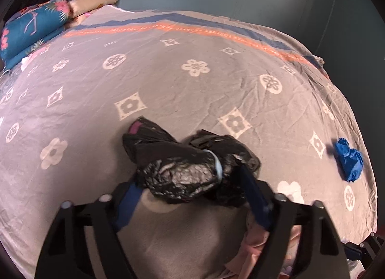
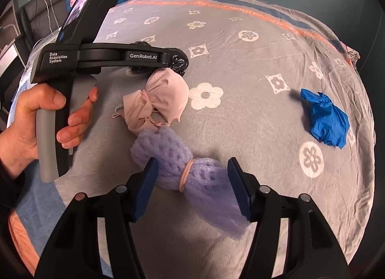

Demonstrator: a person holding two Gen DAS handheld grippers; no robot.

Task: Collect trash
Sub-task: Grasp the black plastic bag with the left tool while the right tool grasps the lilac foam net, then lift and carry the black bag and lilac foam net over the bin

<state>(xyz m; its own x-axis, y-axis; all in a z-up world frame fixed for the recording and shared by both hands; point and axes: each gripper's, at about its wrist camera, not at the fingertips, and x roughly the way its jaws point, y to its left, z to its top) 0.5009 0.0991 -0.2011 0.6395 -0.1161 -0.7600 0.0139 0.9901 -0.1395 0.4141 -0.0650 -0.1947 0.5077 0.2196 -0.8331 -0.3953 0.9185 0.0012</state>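
Note:
My left gripper [image 1: 190, 180] is shut on a crumpled black plastic bag [image 1: 178, 168] tied with a pale band and holds it just over the grey flowered bedspread [image 1: 168, 81]. In the right wrist view the left gripper [image 2: 179, 59] shows from the side with the black bag [image 2: 179, 63] at its tip. My right gripper [image 2: 192, 168] is open, its fingers on either side of a purple foam net [image 2: 190, 173] tied with a rubber band. A pink fabric bundle [image 2: 163, 96] lies just beyond it. A crumpled blue glove [image 2: 324, 117] lies to the right; it also shows in the left wrist view [image 1: 349, 158].
Folded quilts and pillows [image 1: 36, 24] are stacked at the head of the bed, far left. A grey headboard [image 2: 36, 7] with a white cable stands behind. The bed's right edge [image 1: 356, 120] drops off near the blue glove. Blue-grey wall behind.

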